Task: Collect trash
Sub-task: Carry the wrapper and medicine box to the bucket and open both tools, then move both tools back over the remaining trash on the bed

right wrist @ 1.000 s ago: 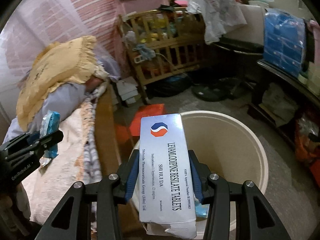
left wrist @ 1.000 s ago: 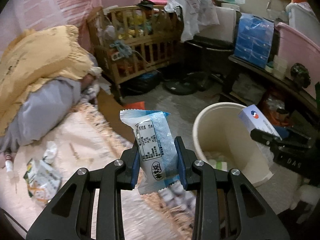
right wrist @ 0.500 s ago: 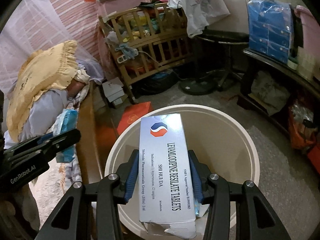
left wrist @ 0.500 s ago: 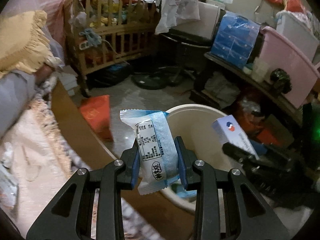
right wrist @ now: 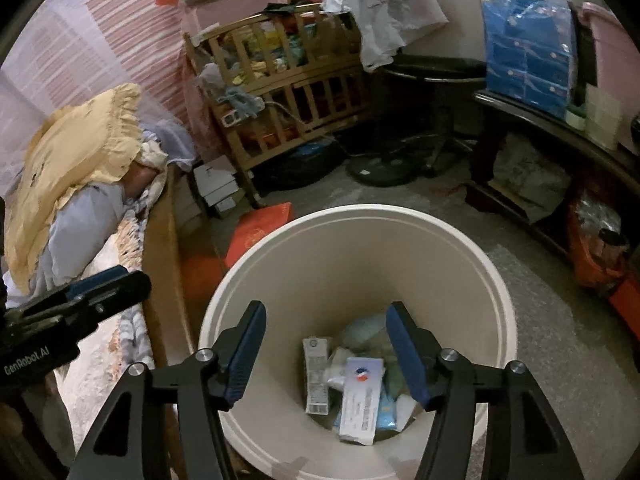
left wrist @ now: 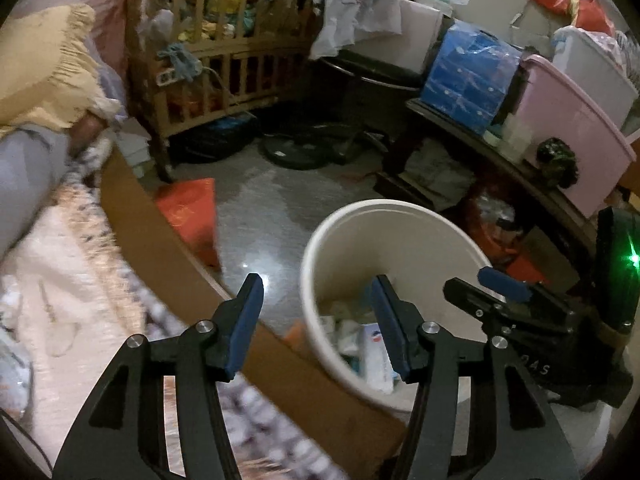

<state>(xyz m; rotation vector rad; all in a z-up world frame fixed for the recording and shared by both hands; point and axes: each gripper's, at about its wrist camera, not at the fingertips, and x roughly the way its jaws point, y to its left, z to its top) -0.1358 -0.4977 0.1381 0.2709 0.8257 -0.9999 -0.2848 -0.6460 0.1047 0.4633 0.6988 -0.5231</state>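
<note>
Both of our grippers have let go since a second ago. Our left gripper (left wrist: 316, 320), at the bottom centre of the left wrist view, then pinched a blue-and-white plastic snack wrapper; now its jaws are opening with nothing between them, and its right finger hangs over the round cream plastic bin (left wrist: 400, 216) while its left finger sits over the grey floor (left wrist: 256, 216).

Our right gripper (right wrist: 324, 344), at the bottom centre of its own view, then clamped a white cardboard tablet box (right wrist: 362, 398). Its jaws too are opening and empty, poised above the bin's mouth. That box now lies at the bottom of the bin, in the lower middle of the frame, resting on other wrappers and papers. Just left of it stands a narrow white packet (right wrist: 317, 376) with printed text, which may be the wrapper we dropped, though we cannot tell for certain.

Our left wrist view has also swung right: the yellow frilled pillow (left wrist: 44, 68) now sits at the upper left edge and the wooden crib (left wrist: 224, 52) at upper centre.
</note>
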